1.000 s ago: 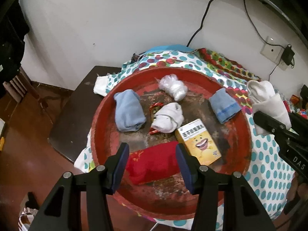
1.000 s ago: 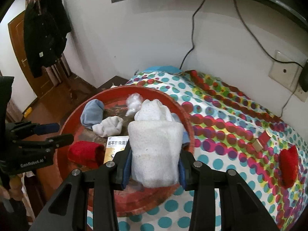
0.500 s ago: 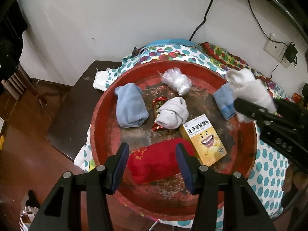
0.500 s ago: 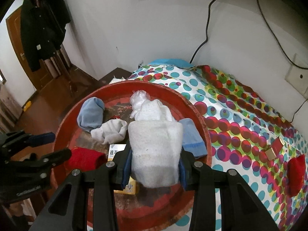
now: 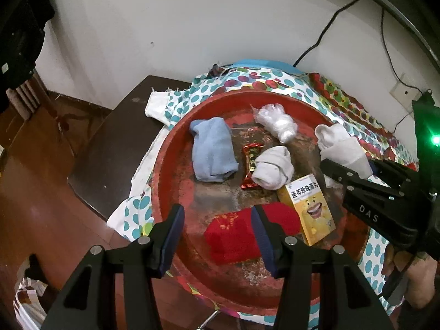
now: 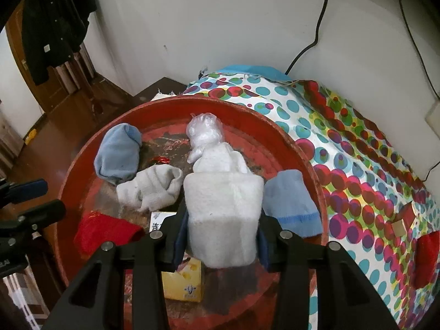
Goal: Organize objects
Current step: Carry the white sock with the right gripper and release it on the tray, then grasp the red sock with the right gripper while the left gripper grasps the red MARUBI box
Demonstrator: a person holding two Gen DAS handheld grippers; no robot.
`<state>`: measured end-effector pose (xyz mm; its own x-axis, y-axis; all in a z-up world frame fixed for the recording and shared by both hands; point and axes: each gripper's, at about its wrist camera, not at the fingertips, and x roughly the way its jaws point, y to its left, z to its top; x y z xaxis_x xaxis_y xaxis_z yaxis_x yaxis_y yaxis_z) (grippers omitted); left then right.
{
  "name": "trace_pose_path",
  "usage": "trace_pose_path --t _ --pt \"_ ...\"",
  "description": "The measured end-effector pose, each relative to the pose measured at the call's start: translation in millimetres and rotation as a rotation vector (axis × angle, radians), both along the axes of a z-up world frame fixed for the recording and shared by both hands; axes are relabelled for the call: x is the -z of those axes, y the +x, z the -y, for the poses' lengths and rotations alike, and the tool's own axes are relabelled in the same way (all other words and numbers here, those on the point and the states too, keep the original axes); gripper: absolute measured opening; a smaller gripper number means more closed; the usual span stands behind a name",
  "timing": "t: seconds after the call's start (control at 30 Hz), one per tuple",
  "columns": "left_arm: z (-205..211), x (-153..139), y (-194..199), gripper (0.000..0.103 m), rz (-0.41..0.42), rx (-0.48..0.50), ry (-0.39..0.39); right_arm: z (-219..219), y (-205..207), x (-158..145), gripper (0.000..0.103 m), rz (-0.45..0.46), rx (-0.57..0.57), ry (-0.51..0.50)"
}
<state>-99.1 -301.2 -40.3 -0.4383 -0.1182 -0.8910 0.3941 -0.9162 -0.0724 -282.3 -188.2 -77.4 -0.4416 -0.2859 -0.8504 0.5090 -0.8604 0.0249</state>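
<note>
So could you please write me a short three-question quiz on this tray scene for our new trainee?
1. True or false: the left gripper is shut on the red sock.
2. What sits between the right gripper's pads? A) white rolled sock B) yellow box C) red candy wrapper
3. How many light blue socks lie in the red tray, seen from the right wrist?

Key: 1 false, its jaws stand open above it; 2 A, though the jaws are opening; 3 two.
</note>
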Motion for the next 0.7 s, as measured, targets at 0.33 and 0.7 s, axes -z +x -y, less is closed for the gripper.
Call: trace_pose_path --t 0.33,0.7 --pt "-15 8 -7 0.052 0.030 0.041 -0.003 -19 6 -10 0.070 -0.024 0.046 -0.077" --pt "-58 19 -22 0.052 0.060 0.134 -0.026 -186 23 -25 0.076 -0.156 0.269 0.016"
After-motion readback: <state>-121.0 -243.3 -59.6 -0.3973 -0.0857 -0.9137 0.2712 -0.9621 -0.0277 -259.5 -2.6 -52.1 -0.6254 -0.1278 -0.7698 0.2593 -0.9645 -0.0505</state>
